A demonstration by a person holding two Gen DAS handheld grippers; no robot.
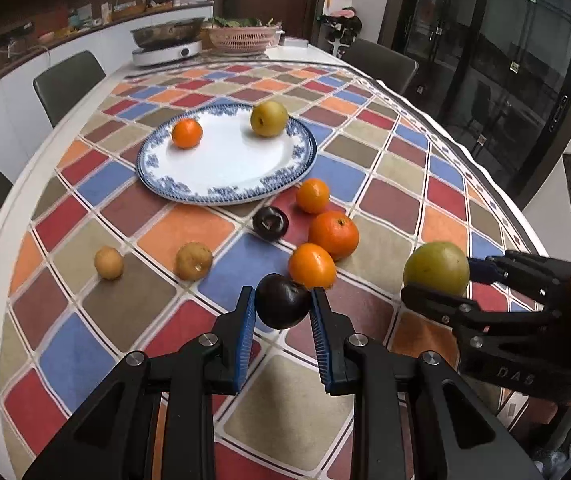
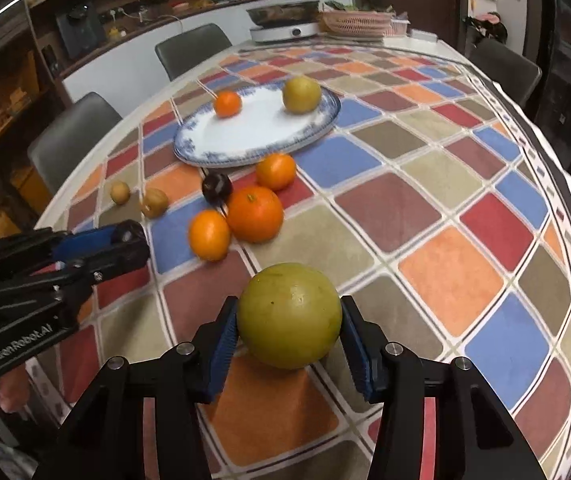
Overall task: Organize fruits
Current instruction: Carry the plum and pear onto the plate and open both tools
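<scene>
My left gripper (image 1: 282, 292) is shut on a dark plum (image 1: 283, 306), low over the checked tablecloth. Over at the right, my right gripper (image 2: 288, 305) is shut on a large green-yellow pear (image 2: 290, 320), with a blue pad against each side. A blue-rimmed white plate (image 1: 157, 184) farther back holds an orange (image 1: 187, 133) and a second pear (image 1: 269, 118). Between the plate and my grippers lie three oranges (image 1: 333, 235), another plum (image 1: 270, 221) and two small brown fruits (image 1: 194, 261).
At the far end of the table stand an induction cooker with a steel pan (image 1: 165, 46) and a pink basket (image 1: 243, 36). Grey chairs (image 1: 69, 80) line the left side. The table's curved edge (image 2: 565, 184) runs along the right.
</scene>
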